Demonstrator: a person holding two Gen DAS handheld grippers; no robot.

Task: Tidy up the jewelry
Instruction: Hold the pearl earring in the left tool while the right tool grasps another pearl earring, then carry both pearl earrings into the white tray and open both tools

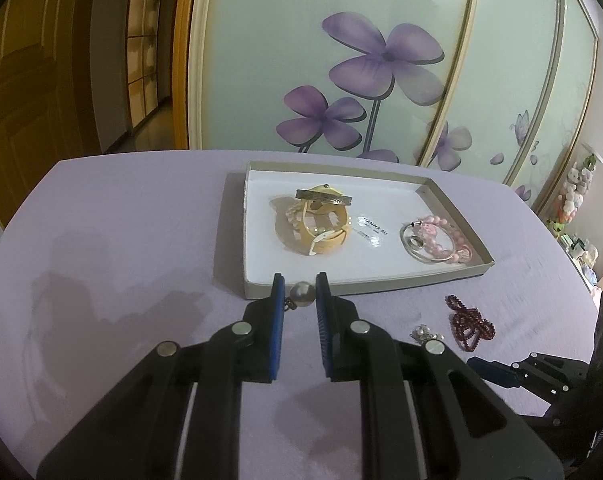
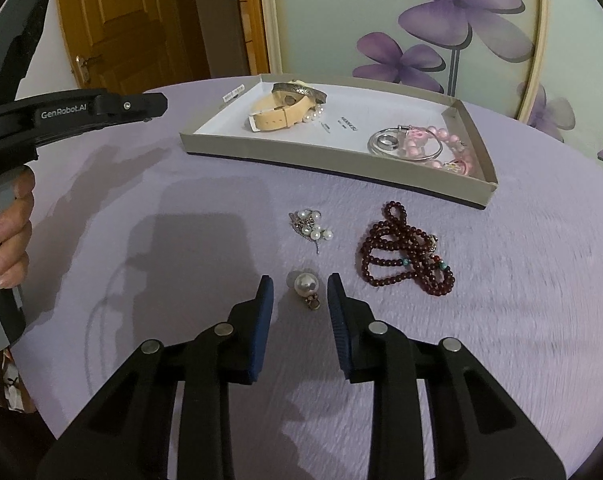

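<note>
A shallow grey box with a white floor holds a beige watch, a silver bangle and pink beads. My left gripper is open, with a large pearl earring between its fingertips, just in front of the box's near wall. My right gripper is open, its fingertips on either side of another large pearl earring lying on the cloth. A small pearl cluster and a dark red bead necklace lie on the cloth.
The table carries a lilac cloth. A sliding door with purple flowers stands behind it. The left gripper's body and the hand holding it are at the left of the right wrist view.
</note>
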